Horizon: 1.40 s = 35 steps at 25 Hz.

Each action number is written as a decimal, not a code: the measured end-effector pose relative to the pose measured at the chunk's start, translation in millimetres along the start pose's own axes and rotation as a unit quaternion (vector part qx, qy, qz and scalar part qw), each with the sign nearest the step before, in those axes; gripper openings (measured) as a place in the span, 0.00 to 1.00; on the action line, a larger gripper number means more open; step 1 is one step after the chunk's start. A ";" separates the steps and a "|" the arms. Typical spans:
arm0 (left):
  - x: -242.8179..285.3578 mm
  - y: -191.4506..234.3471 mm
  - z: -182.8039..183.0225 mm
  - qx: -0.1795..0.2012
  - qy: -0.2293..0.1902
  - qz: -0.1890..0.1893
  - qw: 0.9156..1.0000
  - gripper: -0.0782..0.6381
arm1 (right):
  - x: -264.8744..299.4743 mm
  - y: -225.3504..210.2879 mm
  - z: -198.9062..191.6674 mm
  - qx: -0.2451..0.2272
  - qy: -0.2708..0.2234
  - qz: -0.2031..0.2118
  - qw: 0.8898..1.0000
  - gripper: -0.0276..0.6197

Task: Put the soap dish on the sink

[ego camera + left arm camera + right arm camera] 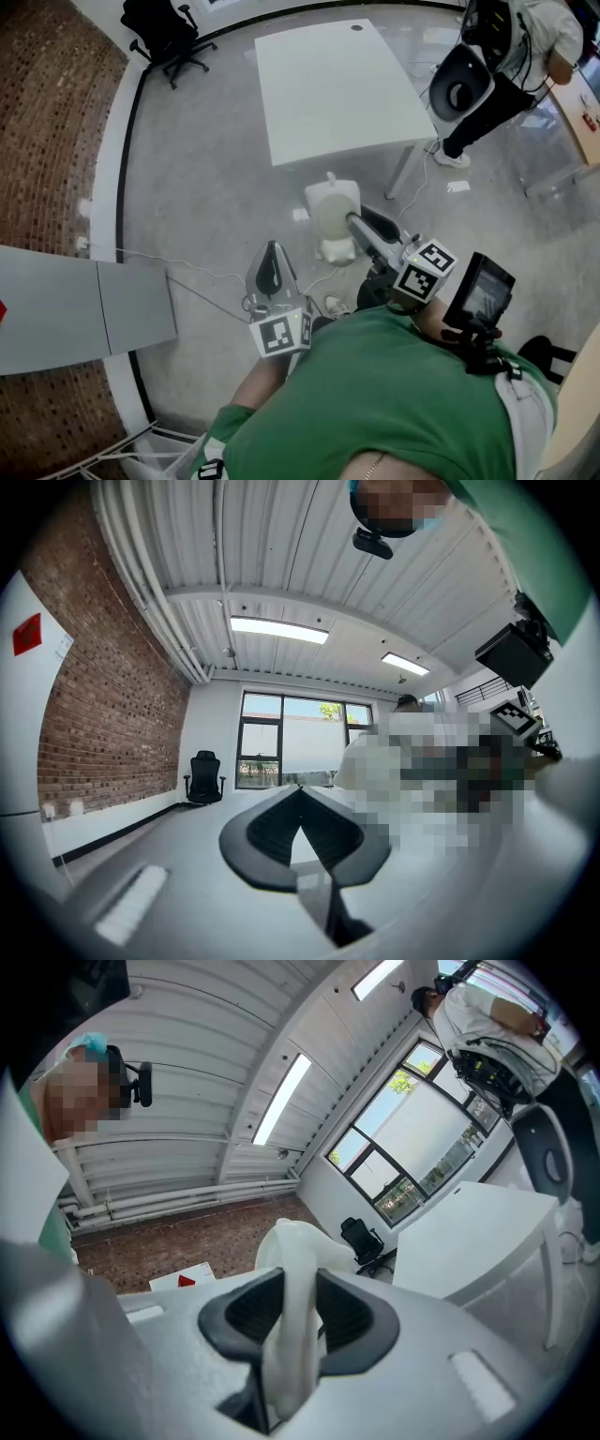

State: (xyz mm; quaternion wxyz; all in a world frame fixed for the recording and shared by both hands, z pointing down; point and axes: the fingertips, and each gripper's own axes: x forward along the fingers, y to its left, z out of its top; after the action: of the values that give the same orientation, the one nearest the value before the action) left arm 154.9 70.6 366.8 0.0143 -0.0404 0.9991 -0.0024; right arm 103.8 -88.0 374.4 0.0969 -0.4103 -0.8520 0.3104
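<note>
Grey floor (187, 159) below; right gripper (289, 1316) pinches the dish (298, 1246) by its rim, probably stiff, light, slippery; left gripper (302, 799) closed, empty

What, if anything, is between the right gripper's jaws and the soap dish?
Nothing. The right gripper has its jaws closed on the soap dish, held above the floor in the head view. No sink shows in any view, so the way to it cannot be judged.
</note>
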 end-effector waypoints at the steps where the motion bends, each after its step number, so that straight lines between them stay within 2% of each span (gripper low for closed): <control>1: 0.0 4.4 -0.9 -0.004 0.001 0.001 1.000 0.11 | 3.8 1.1 -1.9 0.001 0.002 -0.002 1.000 0.21; 9: 23.8 35.3 -10.3 -0.018 0.003 0.005 1.000 0.11 | 44.8 -9.2 -6.9 -0.003 0.010 -0.009 1.000 0.21; 14: 62.4 48.3 -17.5 -0.008 0.008 0.007 1.000 0.11 | 78.0 -36.9 -2.9 0.007 0.007 -0.006 1.000 0.21; 25: 171.0 57.7 -16.7 0.009 0.002 -0.004 1.000 0.11 | 144.1 -106.1 38.0 0.013 -0.011 -0.007 1.000 0.21; 30: 194.0 66.8 -16.2 0.010 0.001 0.003 1.000 0.11 | 164.9 -122.3 41.5 0.017 -0.012 -0.009 1.000 0.21; 35: 203.7 69.5 -13.8 0.015 0.005 -0.008 1.000 0.11 | 171.1 -127.1 44.5 0.021 -0.019 -0.017 0.999 0.21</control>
State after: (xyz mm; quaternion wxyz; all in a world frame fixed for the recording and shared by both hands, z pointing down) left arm -54.1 123.5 374.4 0.0102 -0.0485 0.9986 -0.0181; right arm -106.4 -37.9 401.3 0.0947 -0.3876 -0.8539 0.3340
